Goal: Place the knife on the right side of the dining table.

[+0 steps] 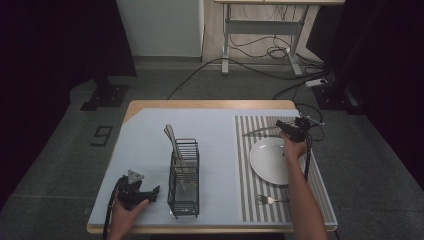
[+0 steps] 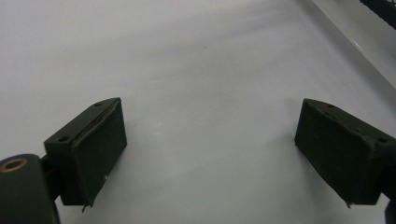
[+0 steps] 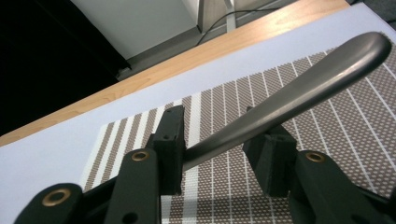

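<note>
From the high view I saw right gripper (image 1: 291,131) at striped placemat (image 1: 250,200) far edge beside plate (image 1: 265,167), left gripper (image 1: 145,194) low by cutlery rack (image 1: 183,197), left gripper view gave me jaws wide, bare mat between, right gripper view showed knife handle (image 3: 299,93) between part-open jaws, touching one pad, other clear.

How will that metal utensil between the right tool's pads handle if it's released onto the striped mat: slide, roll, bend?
The metal utensil looks rigid, so probably no bending. Its smooth, shiny handle likely slips in the right tool, whose pads stand apart. The flattish handle probably won't roll on the striped mat.
</note>
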`<state>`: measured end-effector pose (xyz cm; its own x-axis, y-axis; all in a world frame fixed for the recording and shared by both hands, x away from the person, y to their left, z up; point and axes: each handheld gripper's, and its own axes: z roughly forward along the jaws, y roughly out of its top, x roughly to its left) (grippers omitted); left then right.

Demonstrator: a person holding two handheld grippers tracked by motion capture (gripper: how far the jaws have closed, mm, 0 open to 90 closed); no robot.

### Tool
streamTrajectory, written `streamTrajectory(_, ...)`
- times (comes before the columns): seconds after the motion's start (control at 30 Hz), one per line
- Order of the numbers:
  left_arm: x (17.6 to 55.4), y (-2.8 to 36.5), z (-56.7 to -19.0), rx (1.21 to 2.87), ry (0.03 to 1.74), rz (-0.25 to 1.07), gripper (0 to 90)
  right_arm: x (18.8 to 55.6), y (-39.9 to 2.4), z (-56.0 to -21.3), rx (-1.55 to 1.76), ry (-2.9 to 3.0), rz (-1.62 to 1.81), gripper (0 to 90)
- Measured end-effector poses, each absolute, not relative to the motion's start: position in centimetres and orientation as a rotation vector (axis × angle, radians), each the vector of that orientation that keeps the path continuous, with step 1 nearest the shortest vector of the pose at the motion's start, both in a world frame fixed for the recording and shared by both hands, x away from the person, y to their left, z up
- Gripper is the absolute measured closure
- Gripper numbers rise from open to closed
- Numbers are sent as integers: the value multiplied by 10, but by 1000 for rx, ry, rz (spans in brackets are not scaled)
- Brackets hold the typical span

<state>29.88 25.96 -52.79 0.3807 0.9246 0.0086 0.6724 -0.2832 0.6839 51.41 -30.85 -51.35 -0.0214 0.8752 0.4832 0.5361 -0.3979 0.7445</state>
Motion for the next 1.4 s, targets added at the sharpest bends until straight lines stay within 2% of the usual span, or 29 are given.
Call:
streamTrajectory(0.93,299,260,-528,2049,1368,551,86,517,-314,-525,2035,1463,1292,505)
streamTrajectory(1.4,299,260,-528,2049,1368,550,86,517,-316,-526,2124,1444,1223,493)
